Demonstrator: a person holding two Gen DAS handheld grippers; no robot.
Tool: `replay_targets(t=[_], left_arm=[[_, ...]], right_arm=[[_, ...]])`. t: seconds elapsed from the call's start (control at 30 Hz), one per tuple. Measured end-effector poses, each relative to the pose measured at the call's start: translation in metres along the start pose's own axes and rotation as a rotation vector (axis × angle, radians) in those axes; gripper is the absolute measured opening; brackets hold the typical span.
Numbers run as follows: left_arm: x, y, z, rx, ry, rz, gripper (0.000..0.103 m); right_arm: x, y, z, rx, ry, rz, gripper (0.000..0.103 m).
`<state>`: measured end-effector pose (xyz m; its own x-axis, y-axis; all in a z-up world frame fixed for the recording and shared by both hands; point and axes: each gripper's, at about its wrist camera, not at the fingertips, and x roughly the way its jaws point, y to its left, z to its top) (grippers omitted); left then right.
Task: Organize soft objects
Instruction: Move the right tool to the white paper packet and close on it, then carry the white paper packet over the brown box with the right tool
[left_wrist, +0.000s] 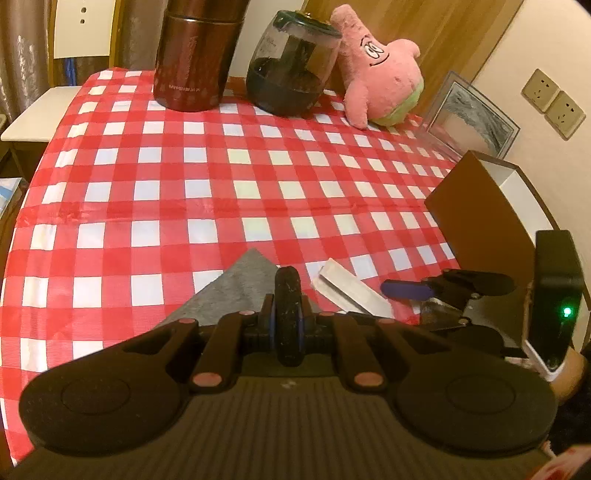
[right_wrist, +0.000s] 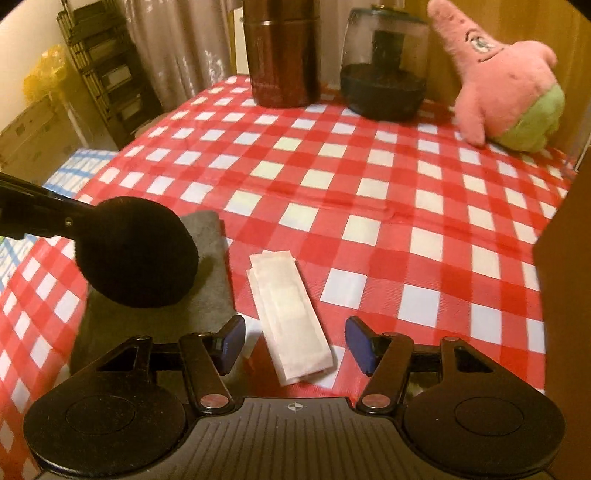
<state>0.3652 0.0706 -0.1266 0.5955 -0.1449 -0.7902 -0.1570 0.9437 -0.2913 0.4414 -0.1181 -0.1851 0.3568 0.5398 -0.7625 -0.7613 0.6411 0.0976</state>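
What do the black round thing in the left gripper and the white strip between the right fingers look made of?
Black round pad: fuzzy, matte, likely foam or velour; no shine. White strip: thin, flat, probably paper-wrapped dressing; faint inner rectangle shows through.

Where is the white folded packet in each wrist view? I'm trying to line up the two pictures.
Left wrist view: white folded packet lies low, right of centre, beside the grey cloth.
Right wrist view: it lies low at centre, on the tablecloth ahead of the right gripper.
Shared landmark: pink starfish plush at the far right.
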Motion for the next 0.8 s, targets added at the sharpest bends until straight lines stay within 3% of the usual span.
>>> replay_targets(t=[0.13, 0.23, 0.8], left_arm=[[0.001, 0.001, 0.002, -0.001, 0.003, -0.001, 0.009], [0.003, 0.001, 0.004, -0.003, 0.003, 0.0, 0.009], [-0.01, -0.029, 0.018, 0.07, -0.033, -0.028, 0.009]], right_arm=[[0.008, 0.001, 0.004, -0.037, 0.0, 0.004, 0.049], [0.009, 0.003, 0.007, -0.057, 0.002, 0.006, 0.035], [-0.042, -0.001, 0.007, -0.005, -0.073, -0.054, 0.033]])
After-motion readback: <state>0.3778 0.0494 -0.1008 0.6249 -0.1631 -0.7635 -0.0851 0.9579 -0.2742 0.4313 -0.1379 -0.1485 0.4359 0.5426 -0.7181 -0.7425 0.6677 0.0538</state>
